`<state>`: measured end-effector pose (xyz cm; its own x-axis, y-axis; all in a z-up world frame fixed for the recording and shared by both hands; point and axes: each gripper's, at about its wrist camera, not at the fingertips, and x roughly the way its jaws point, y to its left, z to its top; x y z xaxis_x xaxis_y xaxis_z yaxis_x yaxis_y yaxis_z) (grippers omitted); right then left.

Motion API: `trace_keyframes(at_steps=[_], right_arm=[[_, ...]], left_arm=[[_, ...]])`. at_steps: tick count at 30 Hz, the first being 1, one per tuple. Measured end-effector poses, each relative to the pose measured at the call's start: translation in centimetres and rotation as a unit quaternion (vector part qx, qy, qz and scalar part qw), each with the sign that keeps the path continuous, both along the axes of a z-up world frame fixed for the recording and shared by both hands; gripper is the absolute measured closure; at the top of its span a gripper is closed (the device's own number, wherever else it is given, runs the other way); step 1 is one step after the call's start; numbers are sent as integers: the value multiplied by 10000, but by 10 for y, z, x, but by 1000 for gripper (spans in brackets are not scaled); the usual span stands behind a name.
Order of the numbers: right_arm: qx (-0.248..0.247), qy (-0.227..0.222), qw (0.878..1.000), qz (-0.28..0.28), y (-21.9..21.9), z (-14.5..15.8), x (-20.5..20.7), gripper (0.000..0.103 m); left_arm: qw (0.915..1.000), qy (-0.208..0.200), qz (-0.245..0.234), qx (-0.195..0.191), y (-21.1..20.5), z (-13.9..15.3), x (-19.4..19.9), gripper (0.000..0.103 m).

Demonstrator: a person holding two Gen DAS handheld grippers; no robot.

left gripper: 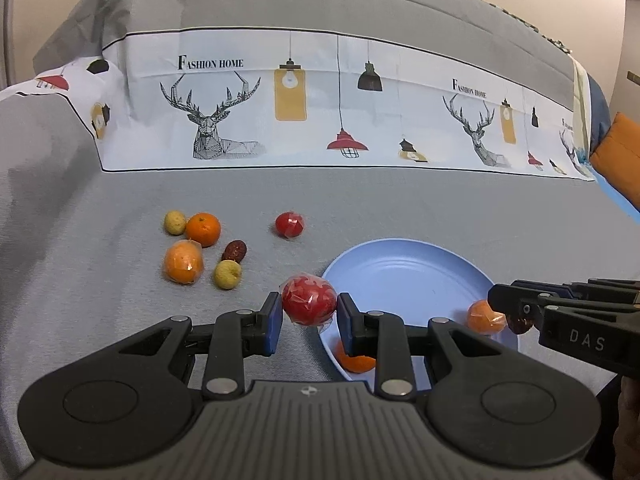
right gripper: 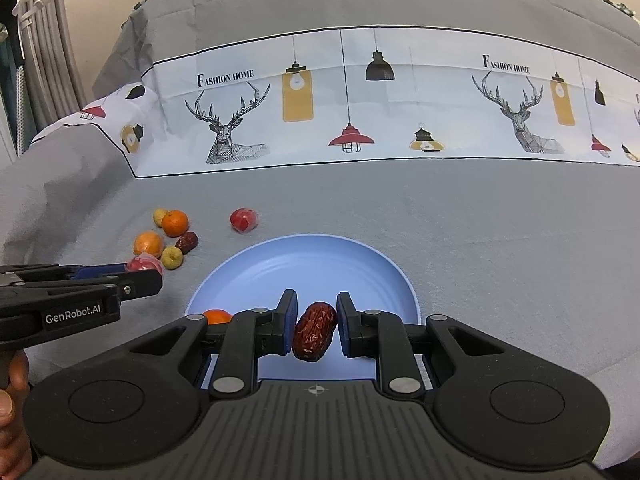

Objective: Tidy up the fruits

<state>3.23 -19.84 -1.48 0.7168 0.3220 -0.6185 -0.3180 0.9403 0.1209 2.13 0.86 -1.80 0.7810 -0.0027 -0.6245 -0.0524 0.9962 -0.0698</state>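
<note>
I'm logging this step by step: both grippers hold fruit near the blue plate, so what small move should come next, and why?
Probably open the right gripper and drop the red date: it already hangs over the blue plate, where oranges lie. The left gripper, holding the wrapped red fruit, sits only at the plate's rim.

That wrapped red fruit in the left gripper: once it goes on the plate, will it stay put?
Probably not at once: the wrapped red fruit looks round, so it may roll on the smooth blue plate. Its glossy film could slip against the fingers. The raised rim should likely contain it.
</note>
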Motion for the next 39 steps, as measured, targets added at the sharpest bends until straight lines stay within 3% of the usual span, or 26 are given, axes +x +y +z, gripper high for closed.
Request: trace_keyframes(at_steps=[18, 26, 29, 34, 39], right_arm=[[-79, -8, 9999, 102, 5, -2, 1, 85], [52, 88, 9997, -231, -5, -4, 7, 85], [118, 223, 9987, -448, -12, -6, 11, 78], [199, 270, 9976, -613, -17, -7, 12, 56], [168, 284, 9977, -600, -16, -7, 12, 51]], left_arm=[[10000, 4, 41, -80, 1, -2, 1, 71], [9998, -30, 29, -192, 3, -2, 1, 71], [9991, -91, -240, -351, -2, 0, -1, 71], [9939, -104, -1001, -443, -25, -1, -6, 67], [9915, -204, -1280, -147, -41, -4, -13, 59]])
